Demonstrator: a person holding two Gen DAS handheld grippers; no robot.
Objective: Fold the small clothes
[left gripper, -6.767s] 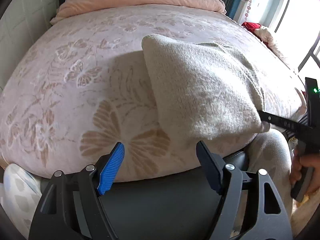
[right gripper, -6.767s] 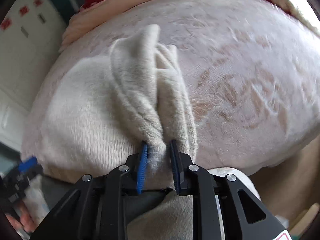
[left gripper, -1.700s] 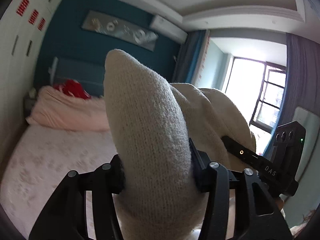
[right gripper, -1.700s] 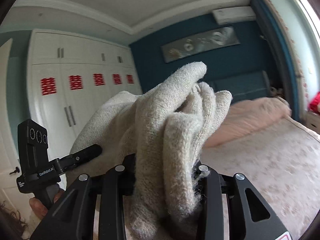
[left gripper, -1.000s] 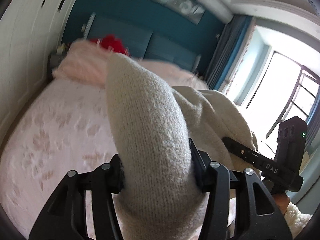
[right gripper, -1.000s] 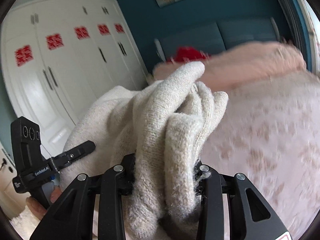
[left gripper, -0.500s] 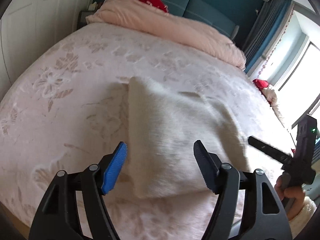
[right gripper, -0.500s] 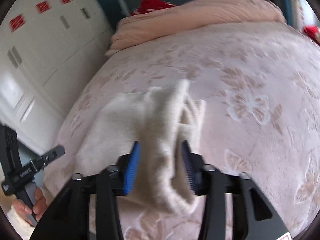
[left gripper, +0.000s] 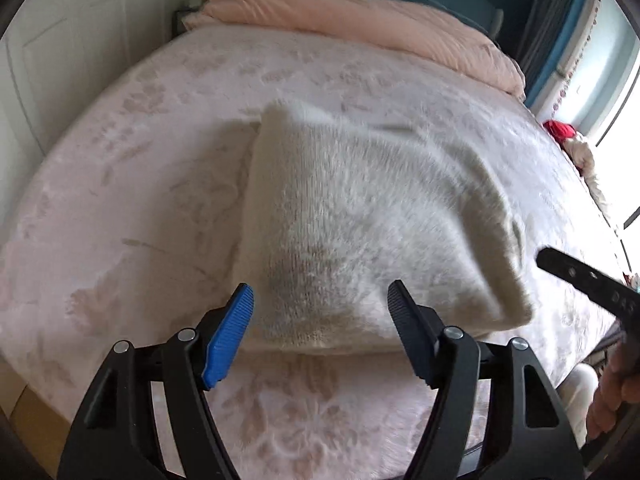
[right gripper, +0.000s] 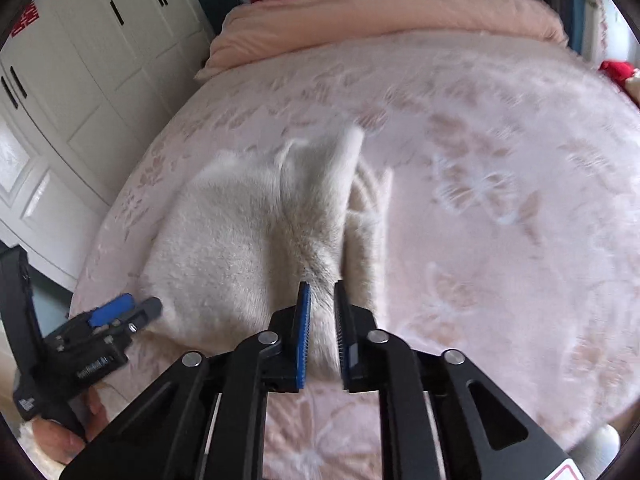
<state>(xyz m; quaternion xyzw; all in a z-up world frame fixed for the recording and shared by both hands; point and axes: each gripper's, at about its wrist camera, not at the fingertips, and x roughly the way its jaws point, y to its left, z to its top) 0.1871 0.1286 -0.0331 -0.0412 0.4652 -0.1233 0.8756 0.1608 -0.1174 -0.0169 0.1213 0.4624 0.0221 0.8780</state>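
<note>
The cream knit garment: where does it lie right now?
The cream knit garment lies on the pink floral bedspread near its front edge, just ahead of the left gripper.

Both wrist views overlook bed [left gripper: 168, 128], blurrily.

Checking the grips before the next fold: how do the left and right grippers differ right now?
The left gripper's jaws stand wide, having just been opening; the right gripper's are nearly together, having just been closing. The left pads flank the near edge of the sweater without pressing it; the right pads appear to pinch a fold of it. Both point down at the sweater on the bed.
</note>
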